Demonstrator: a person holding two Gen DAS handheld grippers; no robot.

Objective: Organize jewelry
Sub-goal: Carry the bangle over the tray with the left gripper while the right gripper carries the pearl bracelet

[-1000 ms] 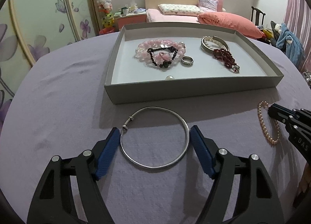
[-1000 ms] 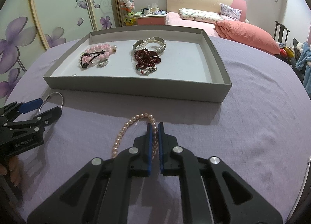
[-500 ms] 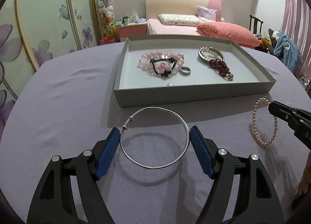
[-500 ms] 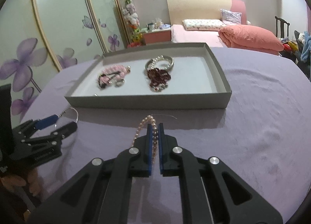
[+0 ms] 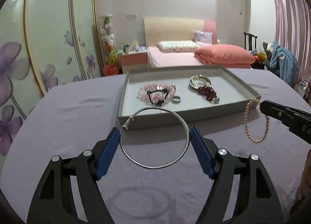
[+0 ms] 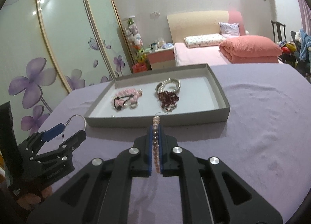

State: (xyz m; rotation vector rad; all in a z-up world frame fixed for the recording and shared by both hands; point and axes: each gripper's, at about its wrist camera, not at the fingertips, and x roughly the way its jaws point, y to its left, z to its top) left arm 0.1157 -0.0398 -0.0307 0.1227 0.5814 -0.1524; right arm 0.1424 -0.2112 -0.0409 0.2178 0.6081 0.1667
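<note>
My left gripper (image 5: 154, 136) is shut on a thin silver bangle (image 5: 186, 126), its blue pads pressing the bangle's two sides, and holds it above the purple tablecloth. It also shows in the right wrist view (image 6: 64, 132) with the bangle (image 6: 84, 125). My right gripper (image 6: 155, 128) is shut on a pink pearl bracelet (image 6: 156, 146), which hangs from it in the left wrist view (image 5: 266, 126). The grey tray (image 5: 175, 116) lies just ahead of both grippers and holds pink, black and dark red bead bracelets, a ring and a pearl bangle.
The tray (image 6: 221, 90) sits on a round table with a purple cloth (image 6: 262, 126). A small loose pearl (image 6: 113, 116) lies in the tray's near left corner. A bed, a wardrobe with flower doors and a chair stand behind the table.
Both grippers have risen off the cloth with their pieces: the bangle and the pearl bracelet now hang in the air, nearer the tray's front wall.
</note>
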